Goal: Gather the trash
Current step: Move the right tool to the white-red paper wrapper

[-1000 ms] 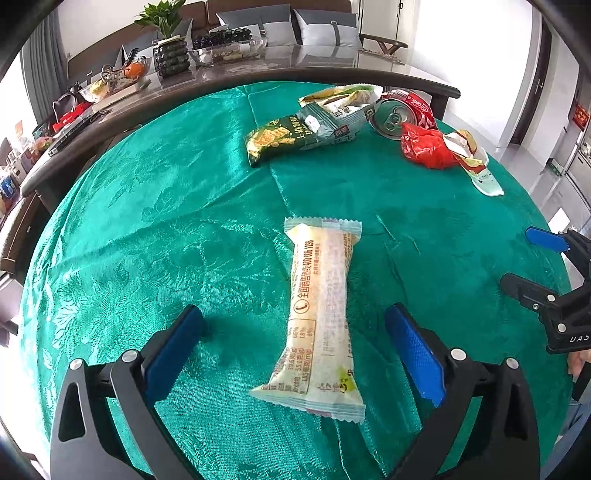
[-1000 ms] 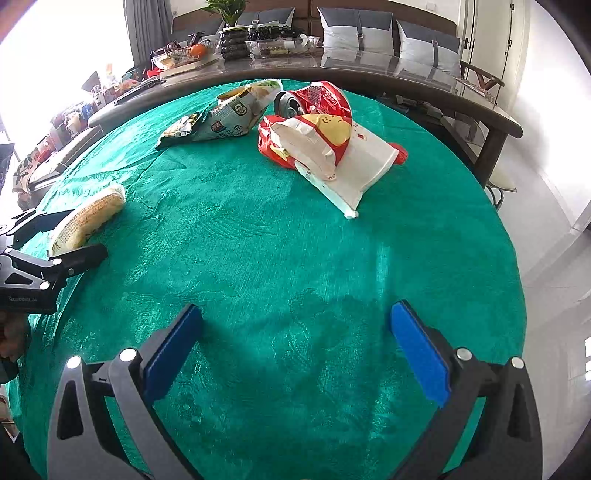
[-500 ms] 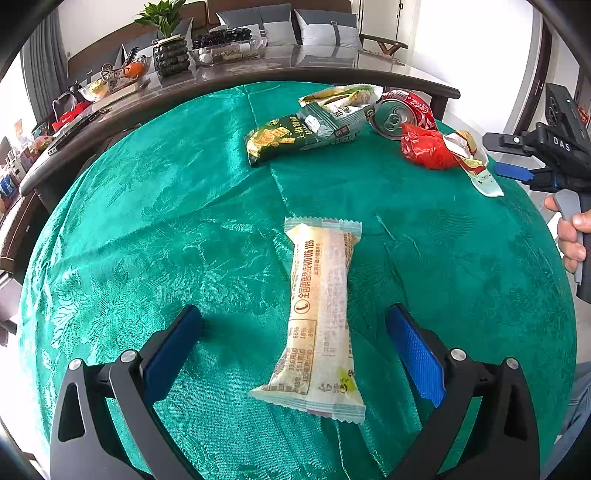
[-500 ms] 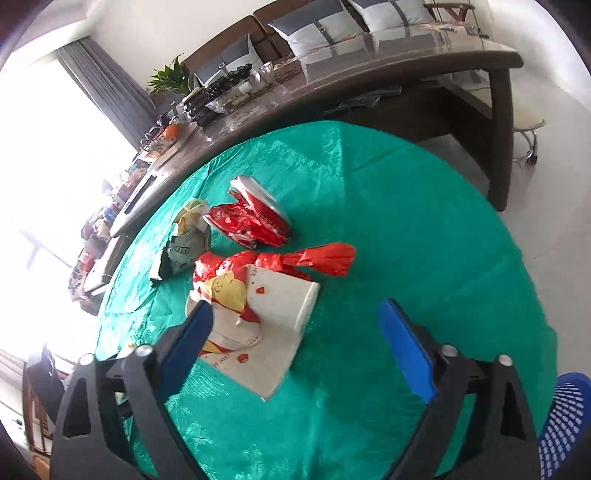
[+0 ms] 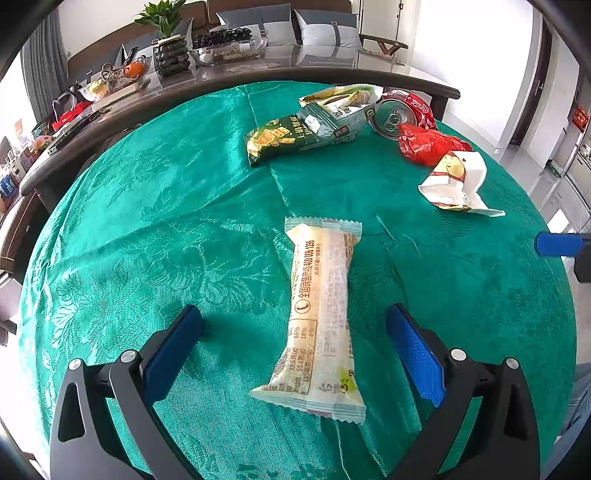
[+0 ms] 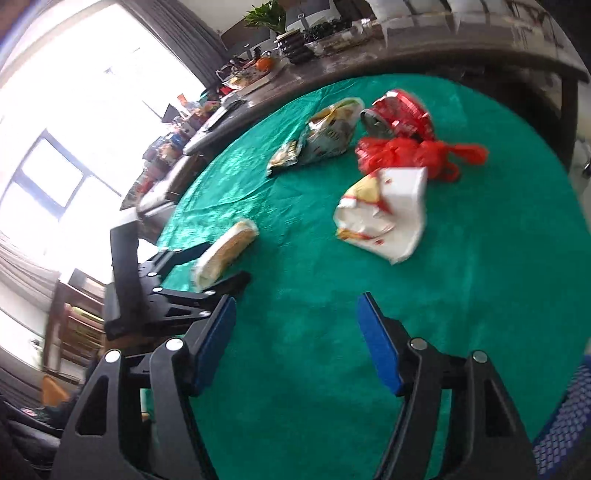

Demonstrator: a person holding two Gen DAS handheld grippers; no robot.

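- Grippers first: the left gripper (image 5: 293,341) hangs spread wide over the cream snack wrapper (image 5: 319,317), pads clear of it; the right gripper (image 6: 295,339) is empty, its jaws having just been closing on nothing.
- Mid-surface: white-and-red paper bag (image 5: 456,181) lies uncollected.
- Far edge: green snack bags (image 5: 306,129), red can (image 5: 402,110), red plastic bag (image 5: 428,146) remain; judged barely begun.
- Blue mesh basket (image 6: 565,424) beside the green surface (image 5: 166,221).

I count one long cream snack wrapper (image 5: 321,325), two green snack bags (image 5: 295,134), one red can (image 5: 402,112), one red plastic bag (image 5: 428,147), one white paper wrapper (image 5: 458,181).

home | sofa (image 5: 280,22) (grey cushions), potted plant (image 5: 162,18), dining table (image 5: 147,229)
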